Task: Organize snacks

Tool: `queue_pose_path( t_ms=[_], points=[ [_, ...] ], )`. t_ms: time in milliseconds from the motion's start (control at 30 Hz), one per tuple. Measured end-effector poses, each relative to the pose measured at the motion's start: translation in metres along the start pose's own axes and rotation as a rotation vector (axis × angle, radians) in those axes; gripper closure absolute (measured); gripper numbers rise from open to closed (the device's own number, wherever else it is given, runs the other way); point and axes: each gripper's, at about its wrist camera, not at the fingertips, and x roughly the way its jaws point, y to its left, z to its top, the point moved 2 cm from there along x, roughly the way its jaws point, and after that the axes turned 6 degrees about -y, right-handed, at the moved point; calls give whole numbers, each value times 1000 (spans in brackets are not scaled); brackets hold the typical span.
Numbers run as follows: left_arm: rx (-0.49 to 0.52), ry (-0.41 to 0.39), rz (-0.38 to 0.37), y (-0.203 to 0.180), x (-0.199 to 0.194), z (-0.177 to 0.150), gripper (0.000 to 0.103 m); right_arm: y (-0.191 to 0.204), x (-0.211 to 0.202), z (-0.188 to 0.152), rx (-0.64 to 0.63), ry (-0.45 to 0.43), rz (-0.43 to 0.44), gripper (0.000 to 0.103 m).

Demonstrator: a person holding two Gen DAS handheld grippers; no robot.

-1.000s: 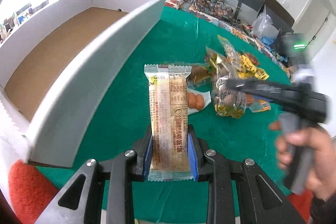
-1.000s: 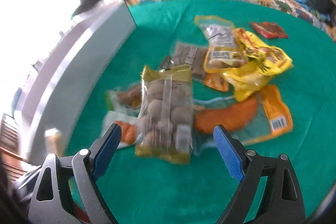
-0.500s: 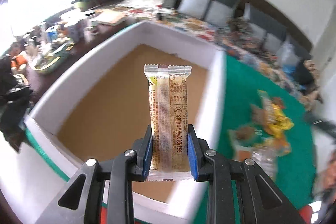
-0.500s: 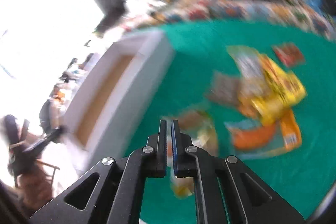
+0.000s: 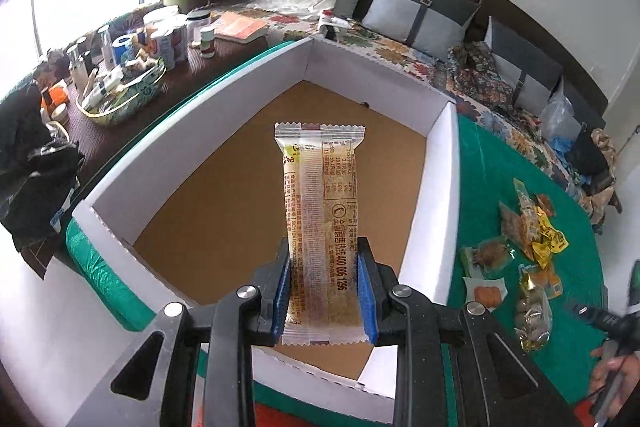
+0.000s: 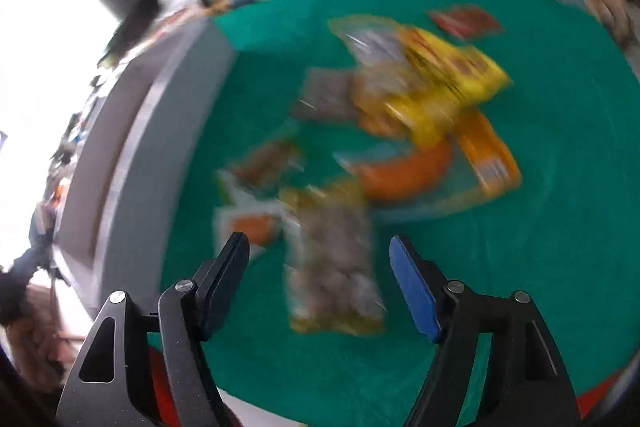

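My left gripper (image 5: 323, 291) is shut on a long clear-wrapped snack bar (image 5: 322, 211) and holds it upright over the open white box (image 5: 438, 187), which has a bare brown floor. My right gripper (image 6: 320, 279) is open and empty above the green cloth, over a gold-edged bag of round brown snacks (image 6: 336, 263); this view is blurred. That bag also shows in the left wrist view (image 5: 532, 311) among the pile of snack packets (image 5: 528, 231). The right gripper's tip shows at the left view's right edge (image 5: 600, 319).
A yellow packet (image 6: 444, 83), an orange packet (image 6: 408, 175) and a red packet (image 6: 466, 21) lie on the green cloth (image 6: 560, 227). The box wall (image 6: 120, 155) stands left of the pile. A cluttered side table (image 5: 120, 67) and a sofa (image 5: 400, 11) lie beyond the box.
My left gripper carried the snack bar from over the green cloth to over the box. My right gripper shut briefly, then opened again above the bag of round snacks.
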Motion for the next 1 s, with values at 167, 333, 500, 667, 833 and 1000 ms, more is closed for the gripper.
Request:
queue_pose_path(
  t_ms=[167, 333, 500, 667, 833, 1000],
  points=[
    [6, 2, -9, -8, 2, -2, 75, -2, 31, -15, -78, 64, -13, 26],
    [23, 17, -2, -11, 4, -4, 75, 22, 88, -27, -240, 203, -86, 29],
    [53, 68, 37, 2, 18, -7, 75, 9, 55, -22, -87, 136, 106, 42],
    [85, 105, 61, -3, 35, -9, 75, 52, -4, 13, -22, 45, 367, 42],
    [84, 148, 106, 0, 49, -14, 74, 168, -21, 60, -136, -5, 531, 42],
    [42, 145, 159, 13, 48, -18, 1, 249, 26, 73, -202, 52, 488, 23]
  ],
)
